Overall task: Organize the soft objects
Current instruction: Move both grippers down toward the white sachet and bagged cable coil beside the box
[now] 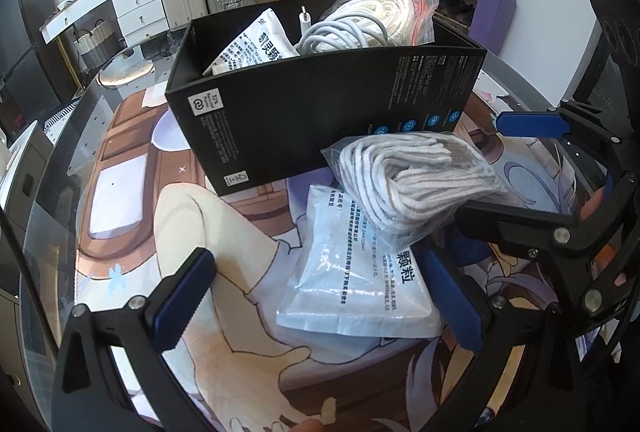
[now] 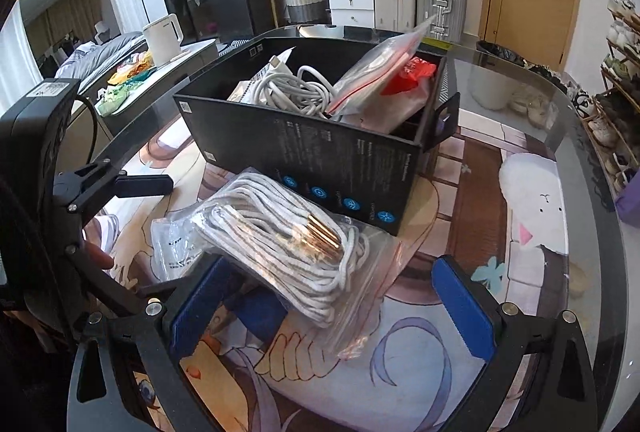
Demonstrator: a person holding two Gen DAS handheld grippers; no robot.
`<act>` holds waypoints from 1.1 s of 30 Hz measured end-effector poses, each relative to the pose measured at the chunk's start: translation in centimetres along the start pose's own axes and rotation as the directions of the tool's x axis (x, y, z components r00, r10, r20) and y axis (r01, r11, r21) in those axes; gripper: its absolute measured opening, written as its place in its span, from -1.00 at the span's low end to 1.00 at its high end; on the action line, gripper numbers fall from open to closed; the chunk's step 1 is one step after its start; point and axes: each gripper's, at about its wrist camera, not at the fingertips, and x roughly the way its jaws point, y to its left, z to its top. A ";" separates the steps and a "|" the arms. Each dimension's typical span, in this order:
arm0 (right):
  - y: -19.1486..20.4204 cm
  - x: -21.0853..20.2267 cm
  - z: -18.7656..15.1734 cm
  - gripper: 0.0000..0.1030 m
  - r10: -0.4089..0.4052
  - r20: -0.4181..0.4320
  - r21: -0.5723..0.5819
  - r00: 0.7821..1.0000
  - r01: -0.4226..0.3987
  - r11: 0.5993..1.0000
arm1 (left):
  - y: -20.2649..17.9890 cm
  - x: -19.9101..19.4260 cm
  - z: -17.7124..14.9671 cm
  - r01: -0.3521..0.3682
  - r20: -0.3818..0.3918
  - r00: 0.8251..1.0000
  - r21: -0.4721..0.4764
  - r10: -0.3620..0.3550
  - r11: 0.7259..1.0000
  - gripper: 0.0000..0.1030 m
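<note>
The black box (image 2: pixel 320 152) on the worktop (image 2: pixel 520 104) holds a coiled white cable (image 2: pixel 292 88), a printed pouch (image 1: pixel 256 44) and a zip bag (image 2: pixel 376 72). Just before it, a bagged white cord (image 2: pixel 288 252) lies on another pouch (image 1: pixel 352 280). Left gripper (image 1: pixel 320 296) and right gripper (image 2: pixel 332 308) both gape, empty.

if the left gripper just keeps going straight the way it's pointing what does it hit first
Most likely the flat white pouch lying between the open left gripper's fingers, with the clear bag of white cord resting on its far end. Beyond them stands the black box. Depth is hard to judge here.
</note>
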 end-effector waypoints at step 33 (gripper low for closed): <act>-1.6 -1.1 0.2 0.99 -0.011 0.022 0.009 1.000 0.011 1.000 | 1.0 -0.1 0.0 0.002 0.001 1.000 -0.003 -0.002 1.000 0.99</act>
